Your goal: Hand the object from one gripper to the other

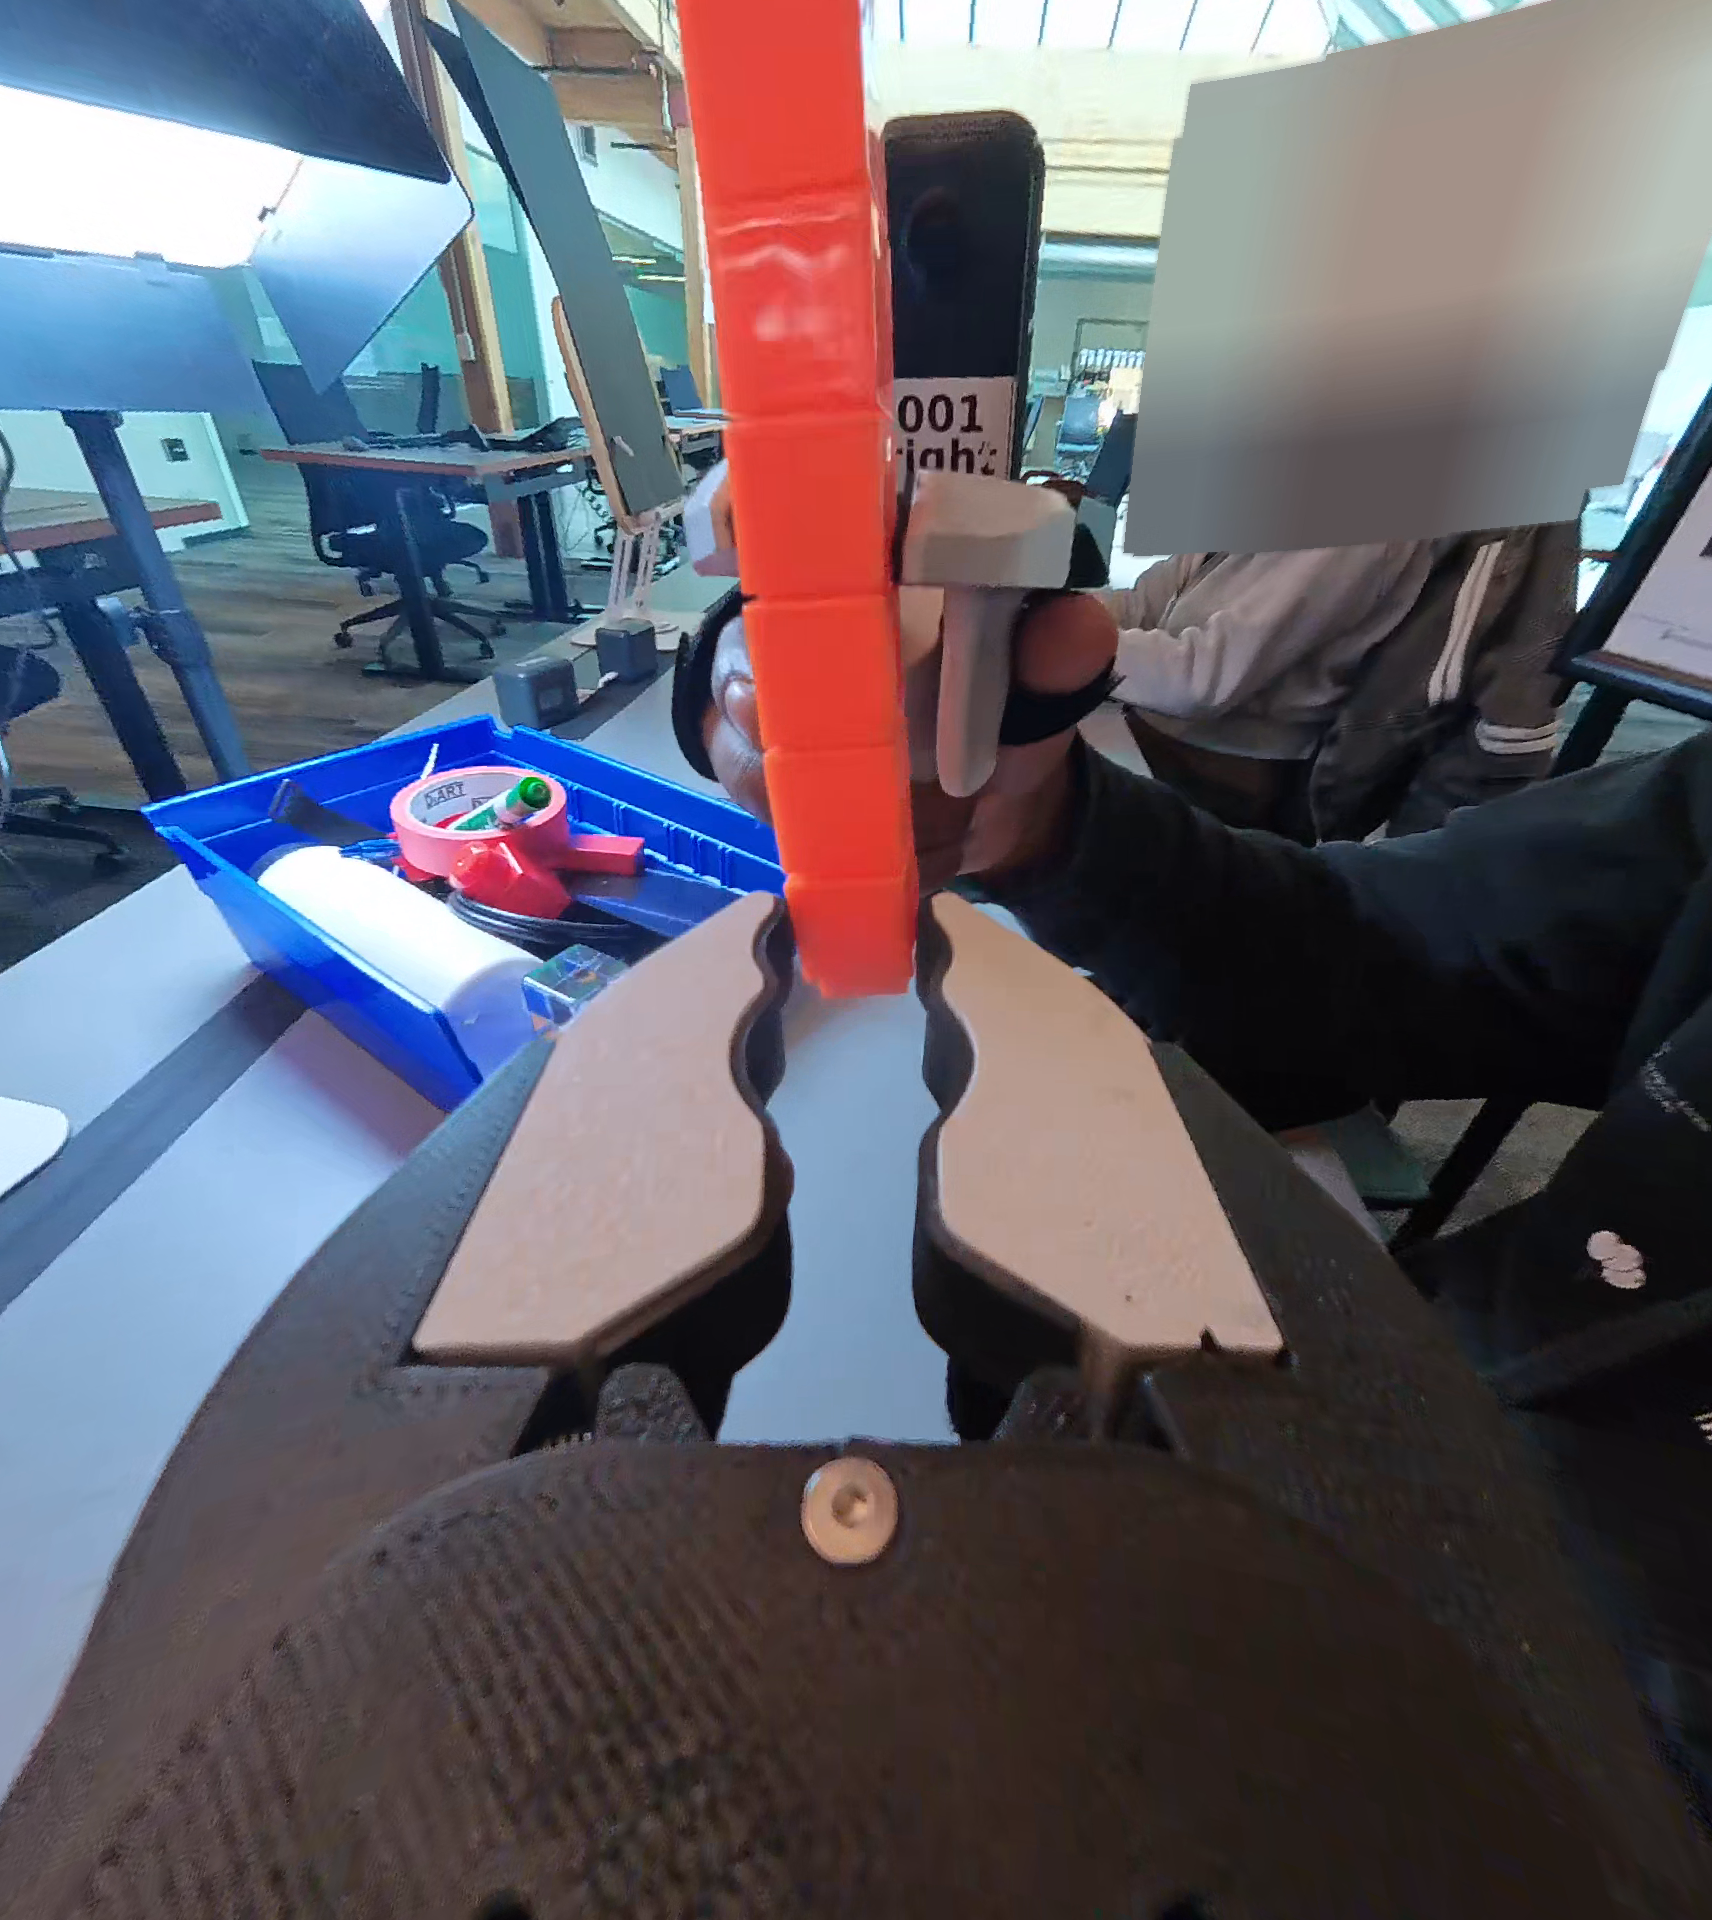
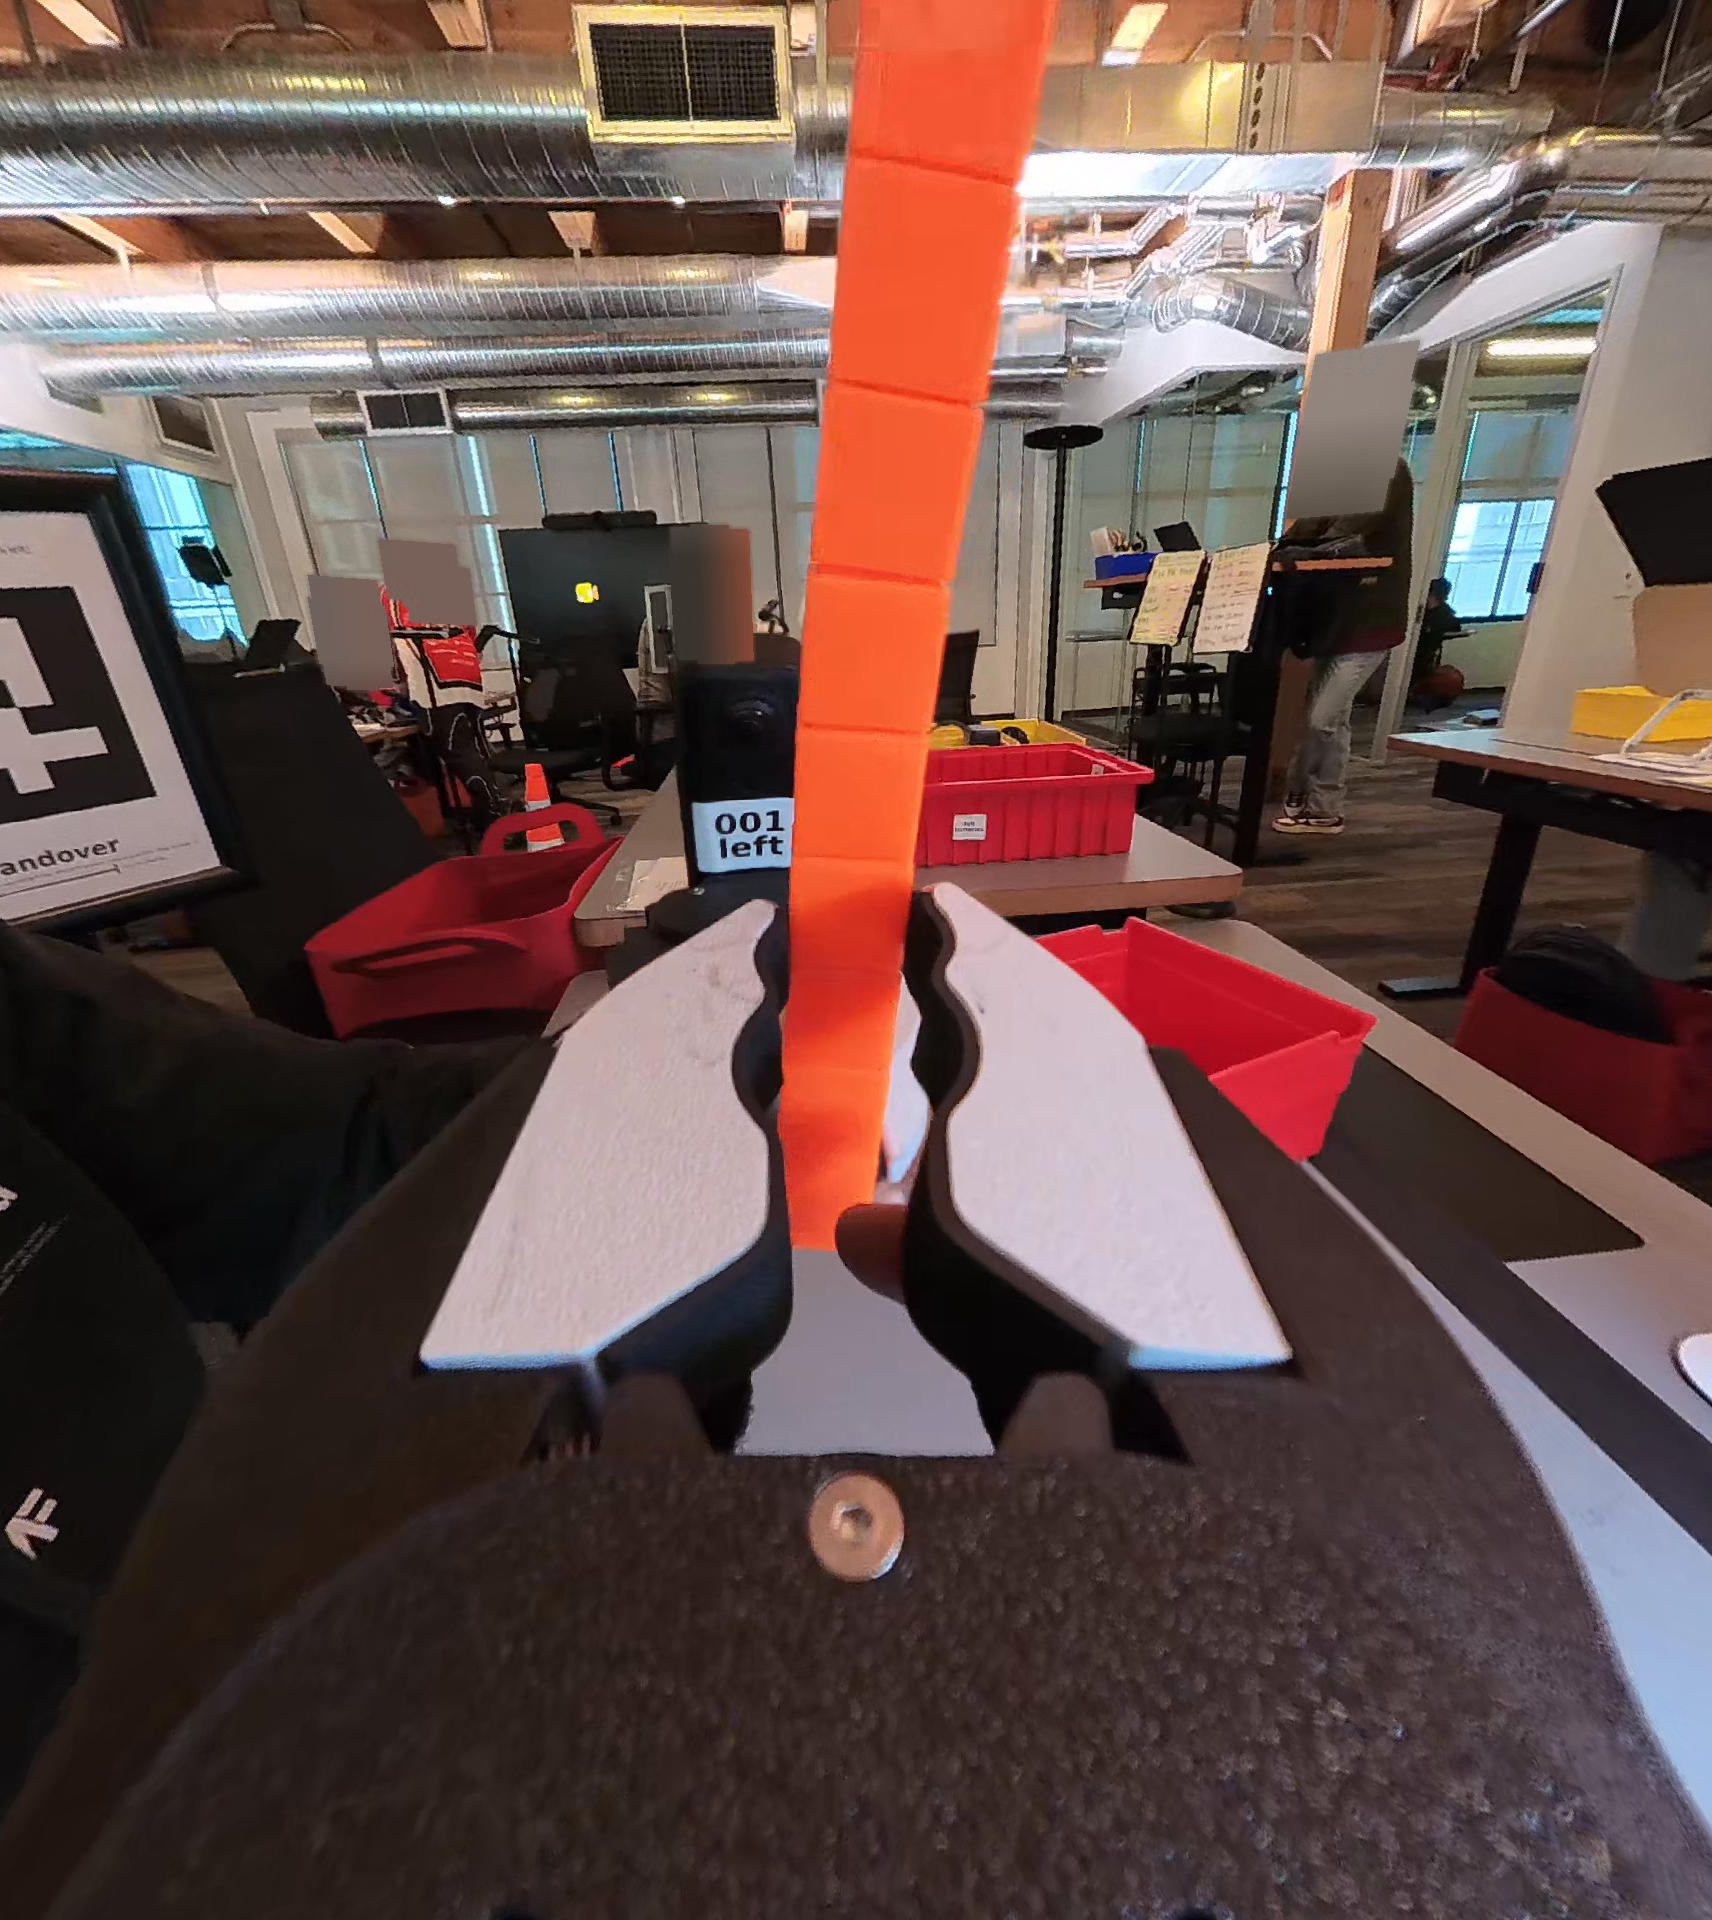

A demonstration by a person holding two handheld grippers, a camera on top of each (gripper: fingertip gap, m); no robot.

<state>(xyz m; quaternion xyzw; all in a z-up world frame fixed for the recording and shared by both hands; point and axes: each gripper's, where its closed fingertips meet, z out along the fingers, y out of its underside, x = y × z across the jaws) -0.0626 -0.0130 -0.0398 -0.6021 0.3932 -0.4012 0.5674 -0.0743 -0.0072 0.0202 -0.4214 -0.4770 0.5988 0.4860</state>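
Observation:
A long orange stick of joined cubes [image 1: 810, 520] stands nearly upright between both grippers. My left gripper [image 1: 852, 920] pinches its bottom cube at the fingertips, above the grey table [image 1: 104, 1039]. My right gripper faces me in the left wrist view, higher up the stick, with a hand around its handle [image 1: 977, 686]. In the right wrist view the stick [image 2: 883, 623] runs down deep between the fingers of my right gripper [image 2: 847, 925], which are closed against it. The left gripper's black body [image 2: 738, 748] shows just behind the stick.
A blue bin [image 1: 208, 831] holds a pink tape roll [image 1: 478, 821] and a white roll [image 1: 384, 925] on the table to the left. A red bin [image 2: 1247, 1018] sits at the right. A framed sign [image 2: 31, 707] and a seated person [image 1: 1247, 644] are close by. My hands' fingertips stand some 6 cm from each other.

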